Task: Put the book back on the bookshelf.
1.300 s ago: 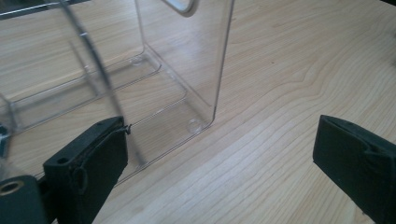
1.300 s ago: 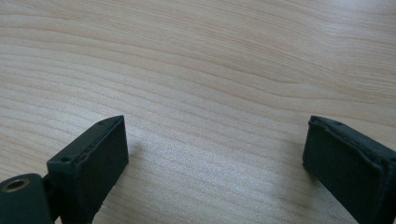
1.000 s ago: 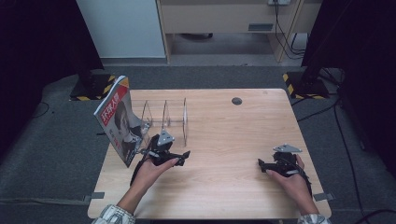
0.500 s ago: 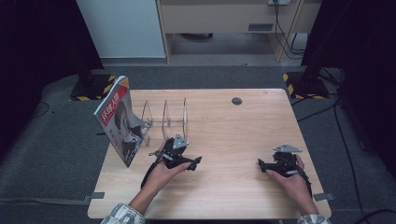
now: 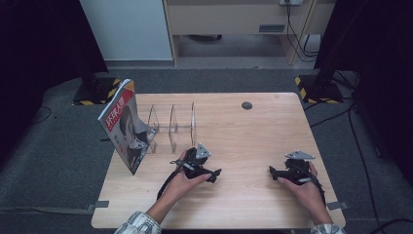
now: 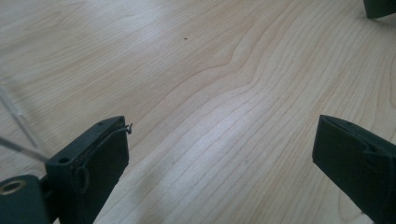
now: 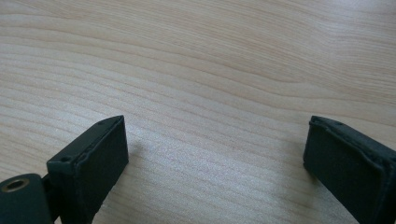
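Observation:
A magazine [image 5: 123, 126] with a red and white cover leans upright against the left end of a clear acrylic rack [image 5: 171, 124] on the wooden table [image 5: 253, 131]. My left gripper [image 5: 214, 174] sits low over the table in front of the rack, pointing right, its jaws wide apart with bare wood between them [image 6: 219, 140]. Near the front right of the table my right gripper [image 5: 272, 171] points left, open as well, with only wood grain between its jaws [image 7: 215, 140].
A small dark round grommet [image 5: 247, 105] is set in the table near its far edge. A white cabinet [image 5: 126, 29] and a wooden shelf unit [image 5: 234, 19] stand behind the table. Yellow-black striped stand bases [image 5: 311, 87] and cables lie on the grey floor.
My left gripper has moved right and slightly toward the front edge, away from the magazine and rack. The right gripper has stayed in place.

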Demonstrator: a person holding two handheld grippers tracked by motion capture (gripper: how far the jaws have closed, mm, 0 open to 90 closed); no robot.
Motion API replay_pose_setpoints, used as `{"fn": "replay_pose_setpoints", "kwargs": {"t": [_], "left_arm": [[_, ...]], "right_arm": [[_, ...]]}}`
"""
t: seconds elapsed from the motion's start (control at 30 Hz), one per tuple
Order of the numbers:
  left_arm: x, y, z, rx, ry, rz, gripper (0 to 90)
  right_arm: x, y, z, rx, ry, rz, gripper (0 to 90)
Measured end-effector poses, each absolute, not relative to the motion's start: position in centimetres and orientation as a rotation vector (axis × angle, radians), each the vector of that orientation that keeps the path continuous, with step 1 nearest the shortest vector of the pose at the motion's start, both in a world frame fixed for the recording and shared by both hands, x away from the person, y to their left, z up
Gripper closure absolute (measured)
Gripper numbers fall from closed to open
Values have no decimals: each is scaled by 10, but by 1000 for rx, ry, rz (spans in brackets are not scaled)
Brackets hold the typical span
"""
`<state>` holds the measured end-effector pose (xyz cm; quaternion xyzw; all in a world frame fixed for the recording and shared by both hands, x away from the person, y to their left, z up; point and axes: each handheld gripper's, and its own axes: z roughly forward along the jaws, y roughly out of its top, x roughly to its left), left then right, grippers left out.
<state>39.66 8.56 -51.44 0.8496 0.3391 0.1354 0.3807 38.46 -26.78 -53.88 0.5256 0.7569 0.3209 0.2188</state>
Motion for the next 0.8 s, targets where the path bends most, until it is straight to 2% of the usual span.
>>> {"fn": "replay_pose_setpoints", "kwargs": {"t": [0.4,0.8], "left_arm": [[404,58,-531,2219,862,322,37],[405,57,-537,2223,875,365,29]], "right_arm": [[385,-268,-539,1452,2097,888,69],[384,-268,-539,1453,2097,888,69]]}}
